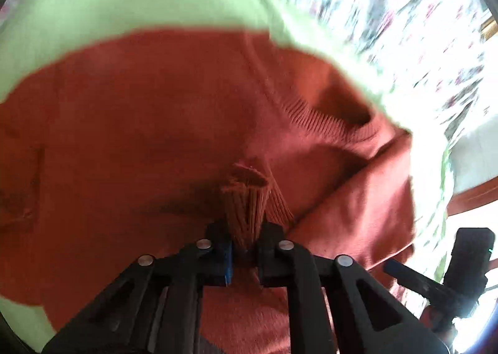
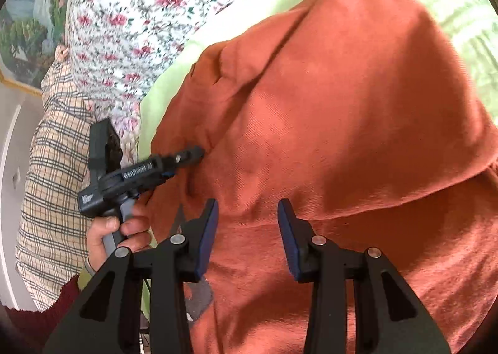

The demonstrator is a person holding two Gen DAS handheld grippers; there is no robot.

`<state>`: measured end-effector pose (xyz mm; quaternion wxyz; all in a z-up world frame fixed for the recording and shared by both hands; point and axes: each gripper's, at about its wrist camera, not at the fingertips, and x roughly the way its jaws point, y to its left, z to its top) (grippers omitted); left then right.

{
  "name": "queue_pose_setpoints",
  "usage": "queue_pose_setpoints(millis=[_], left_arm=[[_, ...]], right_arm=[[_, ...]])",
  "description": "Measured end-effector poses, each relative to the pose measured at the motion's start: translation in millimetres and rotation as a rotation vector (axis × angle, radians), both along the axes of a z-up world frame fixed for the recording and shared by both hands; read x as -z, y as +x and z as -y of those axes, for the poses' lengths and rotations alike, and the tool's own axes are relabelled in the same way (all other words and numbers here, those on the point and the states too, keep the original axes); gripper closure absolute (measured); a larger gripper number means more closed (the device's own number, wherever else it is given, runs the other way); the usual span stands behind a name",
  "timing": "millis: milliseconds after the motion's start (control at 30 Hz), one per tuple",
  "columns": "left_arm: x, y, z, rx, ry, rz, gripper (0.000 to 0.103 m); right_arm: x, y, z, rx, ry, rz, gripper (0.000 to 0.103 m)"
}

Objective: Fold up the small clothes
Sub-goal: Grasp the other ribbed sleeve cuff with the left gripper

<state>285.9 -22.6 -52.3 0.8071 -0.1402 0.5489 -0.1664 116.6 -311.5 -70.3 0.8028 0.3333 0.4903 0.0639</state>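
A rust-orange knit sweater (image 1: 162, 123) lies on a light green sheet (image 1: 124, 2). Its ribbed neckline (image 1: 323, 123) shows at the right in the left wrist view. My left gripper (image 1: 246, 238) is shut on a ribbed sleeve cuff (image 1: 247, 198) held over the sweater's body. In the right wrist view the sweater (image 2: 342, 111) fills the frame, with a folded layer on top. My right gripper (image 2: 248, 223) is open and empty just above the fabric. The left gripper (image 2: 186, 158) shows at the left there, held by a hand, its tip at the sweater's edge.
A floral cloth (image 2: 133, 11) and a plaid cloth (image 2: 53, 167) lie to the left of the green sheet (image 2: 174, 73). A picture (image 2: 25, 27) hangs at far left. The right gripper's body (image 1: 467, 263) shows at the lower right of the left wrist view.
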Motion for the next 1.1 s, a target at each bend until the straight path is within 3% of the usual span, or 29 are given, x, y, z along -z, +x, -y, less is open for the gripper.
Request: queue_pose_setpoints(millis=[100, 200, 267, 400, 467, 533, 600, 700, 767, 800, 833, 867, 933, 1000, 1067, 1100], left_arm=[[-21, -39, -34, -0.064, -0.069, 0.106, 0.095], [-1, -61, -63, -0.079, -0.121, 0.034, 0.085], [17, -62, -73, -0.083, -0.107, -0.045, 0.06], [17, -36, -75, -0.1, -0.153, -0.073, 0.039], [3, -19, -64, -0.085, -0.155, -0.045, 0.021], [-8, -3, -52, -0.051, -0.143, -0.042, 0.016], [-5, 20, -28, 0.039, -0.08, -0.104, 0.016], [11, 45, 9, 0.157, 0.033, -0.178, 0.025], [20, 52, 31, 0.225, 0.087, -0.201, 0.055], [20, 51, 39, 0.256, 0.137, -0.176, 0.064], [19, 49, 45, 0.278, 0.154, -0.152, 0.091], [14, 46, 45, 0.283, 0.14, -0.128, 0.098], [-7, 30, 33, 0.236, 0.084, -0.019, 0.099], [-32, 0, 5, 0.138, -0.022, 0.125, 0.099], [-35, -27, -21, 0.038, -0.111, 0.168, 0.099], [-25, -40, -32, -0.005, -0.117, 0.144, 0.098]], right_arm=[[-2, -2, 6, 0.023, 0.004, 0.015, 0.062], [-5, -4, 9, 0.035, 0.002, 0.031, 0.062], [-3, -4, 10, 0.036, -0.004, 0.023, 0.062], [0, -4, 15, 0.046, -0.01, 0.01, 0.062], [-2, -4, 15, 0.046, -0.015, 0.011, 0.062], [-4, -4, 14, 0.041, -0.022, 0.014, 0.062], [-7, -5, 15, 0.041, -0.029, 0.019, 0.062], [-7, -6, 20, 0.053, -0.028, 0.021, 0.062], [-7, -7, 22, 0.061, -0.026, 0.02, 0.062], [-8, -8, 24, 0.063, -0.026, 0.021, 0.062], [-8, -9, 25, 0.064, -0.026, 0.022, 0.062], [-9, -10, 27, 0.068, -0.029, 0.024, 0.062], [-10, -12, 32, 0.078, -0.033, 0.03, 0.062], [-12, -13, 38, 0.093, -0.035, 0.036, 0.062], [-12, -15, 43, 0.113, -0.039, 0.041, 0.062], [-12, -17, 46, 0.123, -0.04, 0.042, 0.062]])
